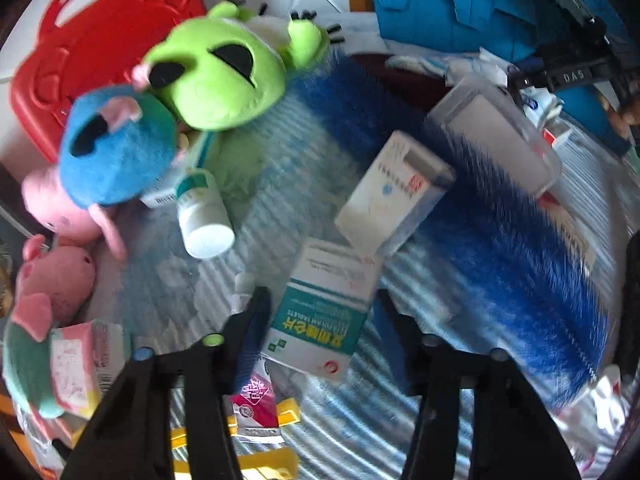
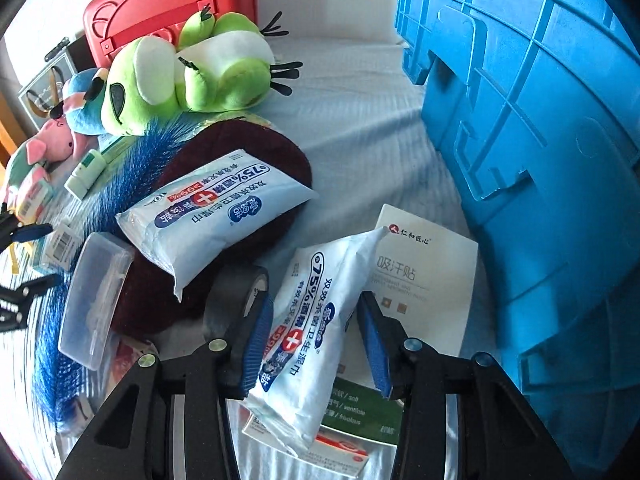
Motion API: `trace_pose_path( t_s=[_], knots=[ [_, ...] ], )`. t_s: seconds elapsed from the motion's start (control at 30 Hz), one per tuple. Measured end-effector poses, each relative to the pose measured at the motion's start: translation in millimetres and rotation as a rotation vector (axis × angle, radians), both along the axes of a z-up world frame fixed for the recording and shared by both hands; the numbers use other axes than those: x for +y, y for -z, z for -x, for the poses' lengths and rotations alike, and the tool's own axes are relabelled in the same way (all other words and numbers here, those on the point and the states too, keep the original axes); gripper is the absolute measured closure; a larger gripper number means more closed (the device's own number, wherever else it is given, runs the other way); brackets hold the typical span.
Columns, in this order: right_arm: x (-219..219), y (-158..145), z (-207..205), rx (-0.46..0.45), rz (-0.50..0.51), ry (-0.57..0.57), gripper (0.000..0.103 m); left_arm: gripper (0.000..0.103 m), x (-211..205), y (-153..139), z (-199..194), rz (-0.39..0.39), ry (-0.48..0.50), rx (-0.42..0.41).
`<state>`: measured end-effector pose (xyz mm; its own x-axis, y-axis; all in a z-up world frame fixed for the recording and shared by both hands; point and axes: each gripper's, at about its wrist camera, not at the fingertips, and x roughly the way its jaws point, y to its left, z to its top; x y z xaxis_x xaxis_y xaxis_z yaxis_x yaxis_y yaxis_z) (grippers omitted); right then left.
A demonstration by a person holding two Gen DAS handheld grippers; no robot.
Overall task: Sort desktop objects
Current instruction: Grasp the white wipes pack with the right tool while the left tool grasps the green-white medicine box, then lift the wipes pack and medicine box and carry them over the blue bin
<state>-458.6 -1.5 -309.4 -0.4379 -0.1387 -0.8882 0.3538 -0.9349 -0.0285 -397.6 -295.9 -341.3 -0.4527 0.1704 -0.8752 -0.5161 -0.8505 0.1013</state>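
Note:
In the left wrist view my left gripper (image 1: 320, 320) is open, its fingers either side of a teal-and-white medicine box (image 1: 320, 320) lying on the cloth. A second white box (image 1: 394, 192) and a white pill bottle (image 1: 202, 216) lie beyond it. In the right wrist view my right gripper (image 2: 316, 340) is open around a white wet-wipes pack (image 2: 316, 320), which leans between the fingers; whether the pads (image 2: 258, 344) touch it is unclear. A second wipes pack (image 2: 212, 208) rests on a dark red cushion (image 2: 256, 144).
A blue crate (image 2: 540, 160) stands at right and a red case (image 2: 168, 4) at the back. Green (image 2: 192, 76), blue (image 1: 116, 148) and pink (image 1: 56, 276) plush toys lie at left. A blue bristle brush (image 1: 500, 220), clear plastic case (image 2: 94, 300), tape roll (image 2: 232, 296) and white booklet (image 2: 428, 276) crowd the cloth.

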Motion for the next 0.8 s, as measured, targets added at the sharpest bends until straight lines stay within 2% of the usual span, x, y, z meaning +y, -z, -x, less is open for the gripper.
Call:
trace_pose_path(
  t_s=[0.07,0.17,0.23,0.3,0.43,0.7,0.8],
  knots=[
    [-3.3,0.2,0.2,0.004,-0.019,-0.006,0.060,0.066,-3.5,1.4,2.2,-0.035,0.006,-0.022],
    [-11.6,0.6,-0.8,0.026,-0.067,-0.029,0.063,0.066,6.0,2.2,-4.4,0.006,0.009,0.017],
    [-19.2,-0.2,-3.7,0.038,-0.071,-0.074,0.087,0.067,11.1,1.7,-10.0,-0.005,-0.019,0.020],
    [-18.9,-1.4,-6.1,0.010,0.001,-0.092,0.091,0.067,17.1,-1.9,-19.7,-0.014,-0.041,0.047],
    [-3.7,-3.4,-5.4,-0.036,0.075,-0.044,0.092,0.067,26.2,-15.2,-37.2,0.001,-0.105,0.102],
    [-7.4,-58.0,-41.2,0.104,0.087,-0.092,0.092,0.067,49.7,-74.5,-55.9,0.006,-0.193,0.222],
    [-7.6,-80.2,-55.0,0.134,0.131,-0.099,0.093,0.067,66.0,-104.3,-63.2,0.011,-0.219,0.292]
  ],
)
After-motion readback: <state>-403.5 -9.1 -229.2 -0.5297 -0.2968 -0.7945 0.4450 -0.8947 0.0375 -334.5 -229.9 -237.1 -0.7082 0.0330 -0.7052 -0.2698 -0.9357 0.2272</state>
